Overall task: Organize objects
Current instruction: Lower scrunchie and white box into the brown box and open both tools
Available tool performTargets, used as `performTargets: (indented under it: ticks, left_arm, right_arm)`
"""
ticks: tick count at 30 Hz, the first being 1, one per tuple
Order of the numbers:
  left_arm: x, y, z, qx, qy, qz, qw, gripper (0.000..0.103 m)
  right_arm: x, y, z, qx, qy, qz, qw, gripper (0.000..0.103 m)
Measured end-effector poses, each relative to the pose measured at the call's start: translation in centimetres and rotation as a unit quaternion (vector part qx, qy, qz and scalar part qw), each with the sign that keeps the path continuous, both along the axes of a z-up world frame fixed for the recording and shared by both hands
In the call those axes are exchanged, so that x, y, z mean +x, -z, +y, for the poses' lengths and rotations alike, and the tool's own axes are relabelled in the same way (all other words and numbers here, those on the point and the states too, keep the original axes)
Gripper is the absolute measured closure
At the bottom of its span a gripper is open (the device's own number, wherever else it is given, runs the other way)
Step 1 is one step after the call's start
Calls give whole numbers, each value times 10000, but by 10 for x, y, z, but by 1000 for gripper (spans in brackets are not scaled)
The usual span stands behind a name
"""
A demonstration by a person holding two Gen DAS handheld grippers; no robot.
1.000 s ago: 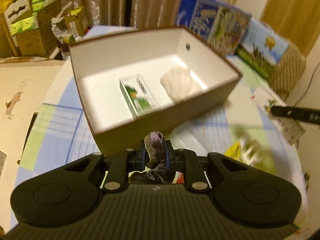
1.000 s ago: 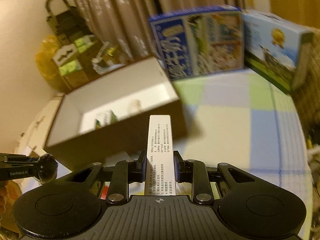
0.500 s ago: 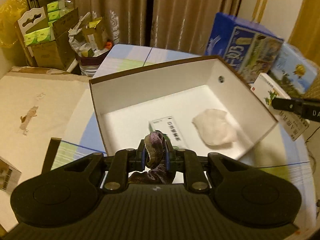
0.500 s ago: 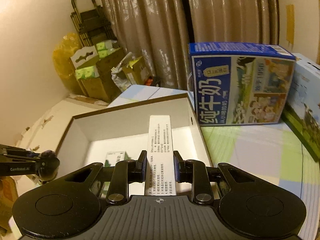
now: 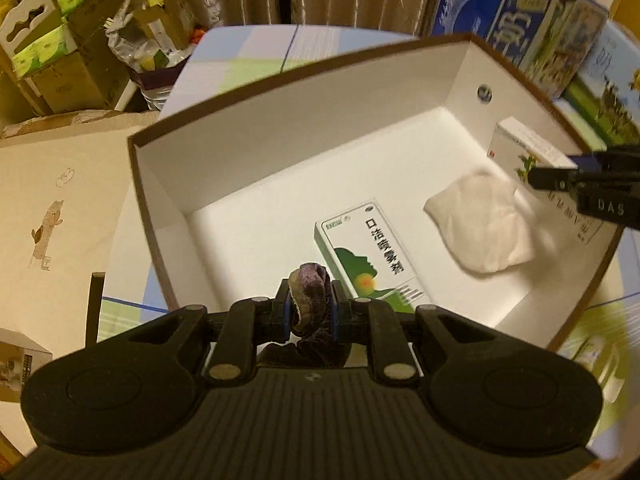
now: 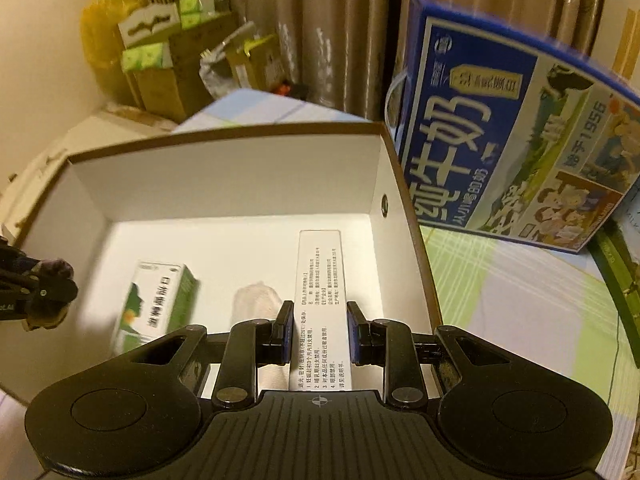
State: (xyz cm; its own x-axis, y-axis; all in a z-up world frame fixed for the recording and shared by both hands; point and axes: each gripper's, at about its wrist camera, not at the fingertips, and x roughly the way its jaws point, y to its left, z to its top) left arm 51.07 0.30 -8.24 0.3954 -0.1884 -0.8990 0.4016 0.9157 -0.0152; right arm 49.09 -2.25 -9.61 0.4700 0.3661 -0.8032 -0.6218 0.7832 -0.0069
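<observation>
Curtains hang behind our open box (image 5: 280,92). Left gripper (image 5: 308,312) squeezes a soft, light sock (image 5: 310,280); right gripper (image 6: 320,336) clamps a stiff, light carton (image 6: 320,280) at twelve o'clock.

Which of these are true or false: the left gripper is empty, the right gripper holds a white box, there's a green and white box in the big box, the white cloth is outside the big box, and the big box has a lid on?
1. The left gripper is empty. False: it is shut on a dark sock.
2. The right gripper holds a white box. True.
3. A green and white box lies in the big box. True.
4. The white cloth is outside the big box. False: it lies on its floor.
5. The big box has a lid on. False: it is open on top.
</observation>
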Motion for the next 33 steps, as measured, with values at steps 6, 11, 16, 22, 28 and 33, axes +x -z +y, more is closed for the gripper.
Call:
performTargets:
  ticks: [6,11,16,22,28,33]
  left_arm:
    - [7,16,-8,296,164,101,9994,88]
    - [12,28,-15,531,266,202,9980,88]
    - [14,34,-17,637,319,273,9971,83]
    - [9,30,-21,653,419,170,9968,66]
    - [-4,10,-21,410,428,-60,9982,38]
    - [-24,-19,-13,161,345,-385,9985,24]
  right_arm:
    - [5,9,7,-287,-79,-76,9995,80]
    - [5,14,9,-378,-150,-134,9991,80]
    - [5,13,8,-363,-135,-179,9991,80]
    - [1,-2,-4,-42,-48,-187,9998,68]
    - [-15,-30,-25,517,63,-223,9984,49]
    - [-36,-52,-49,884,251,-256,9954,43]
